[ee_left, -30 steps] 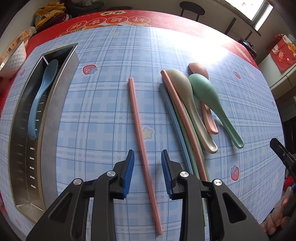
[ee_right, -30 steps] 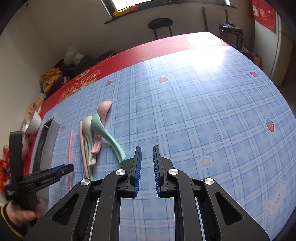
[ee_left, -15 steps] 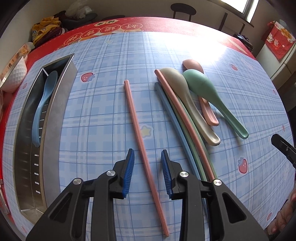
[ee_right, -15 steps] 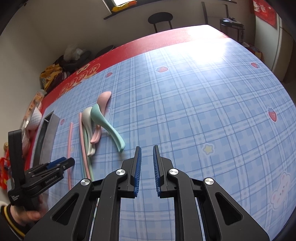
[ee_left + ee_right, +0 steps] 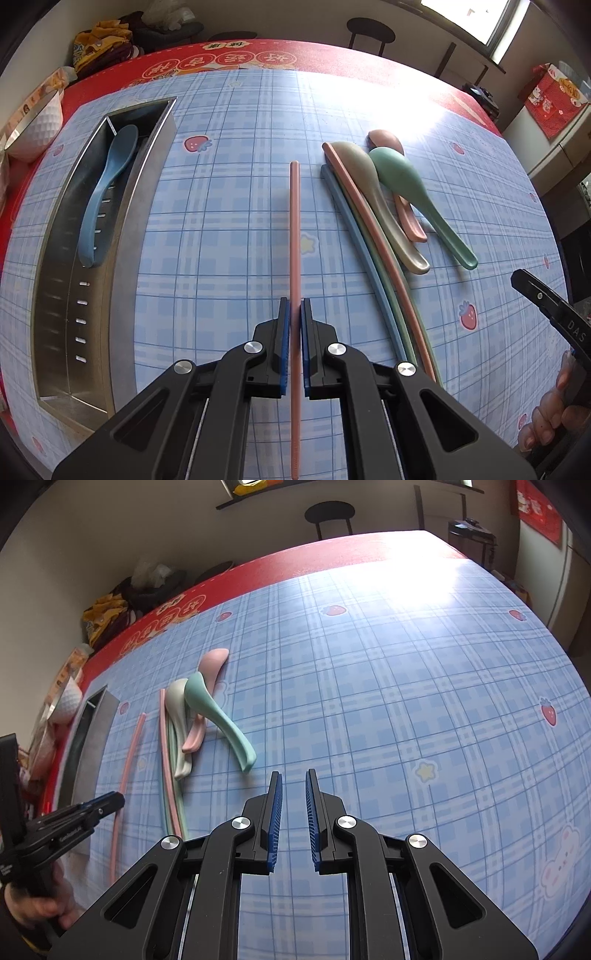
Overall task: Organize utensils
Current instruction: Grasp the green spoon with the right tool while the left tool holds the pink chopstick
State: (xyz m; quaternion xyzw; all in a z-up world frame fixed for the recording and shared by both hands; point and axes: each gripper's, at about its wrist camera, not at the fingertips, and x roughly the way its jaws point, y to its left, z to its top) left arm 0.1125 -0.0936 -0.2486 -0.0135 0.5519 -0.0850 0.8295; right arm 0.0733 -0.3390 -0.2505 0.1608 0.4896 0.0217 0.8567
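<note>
My left gripper [image 5: 294, 308] is shut on a pink chopstick [image 5: 294, 229] that lies lengthwise on the blue plaid tablecloth; it also shows in the right wrist view [image 5: 127, 760]. To its right lie a blue, a green and a pink chopstick [image 5: 373, 236] with a beige spoon [image 5: 373, 192], a green spoon [image 5: 413, 195] and a pink spoon [image 5: 402, 206]. A steel utensil tray [image 5: 122, 236] at the left holds a blue spoon [image 5: 107, 192]. My right gripper [image 5: 293, 794] is open and empty, above the cloth right of the green spoon [image 5: 221, 720].
A white bowl [image 5: 35, 122] stands at the far left beyond the tray. The red table border [image 5: 258, 59] runs along the far side. A dark stool [image 5: 328, 513] stands behind the table. The right gripper's body shows at the right edge [image 5: 554, 314].
My left gripper has closed onto the pink chopstick, which now lines up straight between the fingers. My right gripper has stayed open and shifted only slightly.
</note>
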